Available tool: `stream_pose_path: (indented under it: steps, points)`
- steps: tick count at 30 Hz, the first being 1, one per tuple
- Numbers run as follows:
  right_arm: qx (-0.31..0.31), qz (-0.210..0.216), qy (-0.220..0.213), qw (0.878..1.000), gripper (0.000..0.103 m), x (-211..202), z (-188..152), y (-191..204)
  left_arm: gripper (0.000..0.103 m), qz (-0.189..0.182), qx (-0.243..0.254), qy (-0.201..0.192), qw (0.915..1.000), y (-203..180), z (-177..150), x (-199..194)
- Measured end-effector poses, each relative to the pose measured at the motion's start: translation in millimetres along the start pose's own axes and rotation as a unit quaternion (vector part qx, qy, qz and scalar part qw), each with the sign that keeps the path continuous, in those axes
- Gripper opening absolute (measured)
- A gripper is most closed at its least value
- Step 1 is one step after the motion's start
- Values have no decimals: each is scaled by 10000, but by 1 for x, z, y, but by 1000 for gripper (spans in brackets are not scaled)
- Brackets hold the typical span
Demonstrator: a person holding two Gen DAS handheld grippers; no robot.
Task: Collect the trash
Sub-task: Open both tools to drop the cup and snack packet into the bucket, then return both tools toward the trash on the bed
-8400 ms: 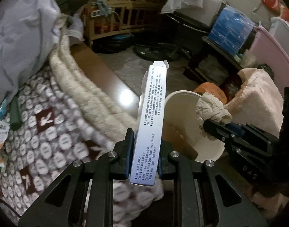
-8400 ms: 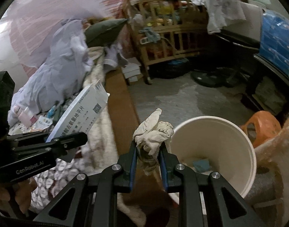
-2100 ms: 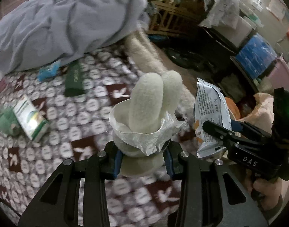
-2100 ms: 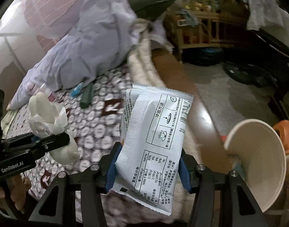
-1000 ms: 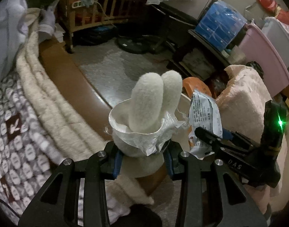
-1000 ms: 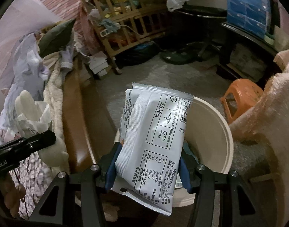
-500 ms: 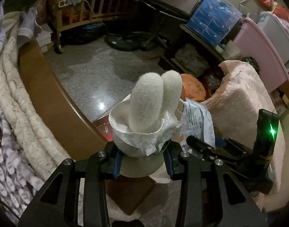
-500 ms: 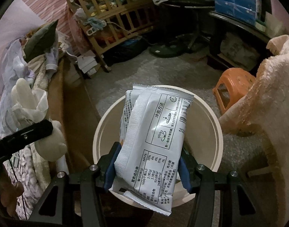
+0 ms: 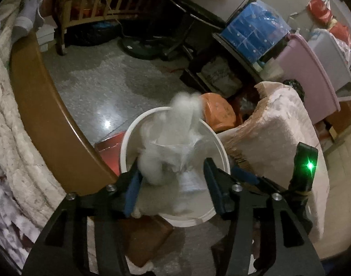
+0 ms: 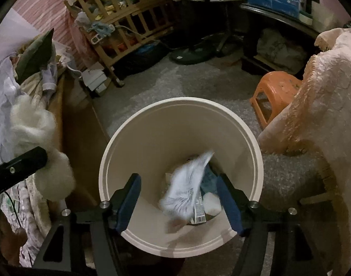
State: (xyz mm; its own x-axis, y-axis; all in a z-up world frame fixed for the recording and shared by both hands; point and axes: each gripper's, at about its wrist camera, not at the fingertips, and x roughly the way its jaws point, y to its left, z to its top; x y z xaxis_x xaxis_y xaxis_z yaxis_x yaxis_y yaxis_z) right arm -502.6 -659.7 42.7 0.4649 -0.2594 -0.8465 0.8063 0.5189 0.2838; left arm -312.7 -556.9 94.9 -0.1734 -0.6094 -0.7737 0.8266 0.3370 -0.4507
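A white round bin (image 10: 180, 105) stands on the floor beside the bed, right under both grippers. My right gripper (image 10: 179, 200) hangs over its mouth with its jaws opening. A white printed packet (image 10: 187, 191) is free of the pads and blurred as it falls among trash at the bin's bottom. My left gripper (image 9: 173, 181) is above the bin's rim (image 9: 131, 135), its jaws also opening. Between them a white fluffy thing in clear plastic wrap (image 9: 175, 133) is blurred and sliding down, near the left pad and apart from the right one.
The brown wooden bed edge (image 9: 44, 105) and cream bedding run along the left. An orange stool (image 10: 274, 89) and a seat under a pink blanket (image 10: 320, 105) stand right of the bin. A wooden crib (image 10: 134, 18), a fan base and storage boxes are farther back.
Both pairs of jaws have spread apart. The packet has left my right gripper and dropped into the bin. The fluffy thing has come loose in my left gripper.
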Motion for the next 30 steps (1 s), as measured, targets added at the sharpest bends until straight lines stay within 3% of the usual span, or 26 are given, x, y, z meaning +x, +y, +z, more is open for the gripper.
stream_pose_path:
  steps: [6,17,30]
  points:
    - [40,86,8,10000,67,-1,-1,4,54,57,-18,-26,10000,3,-3,-9]
    - [-478,102,50,9988,67,-1,-12,47,54,973,-13,-404,9944,31,-20,-45]
    - [-1031,479,45,9935,67,-4,-24,127,54,1876,-573,-673,9783,104,-53,-102]
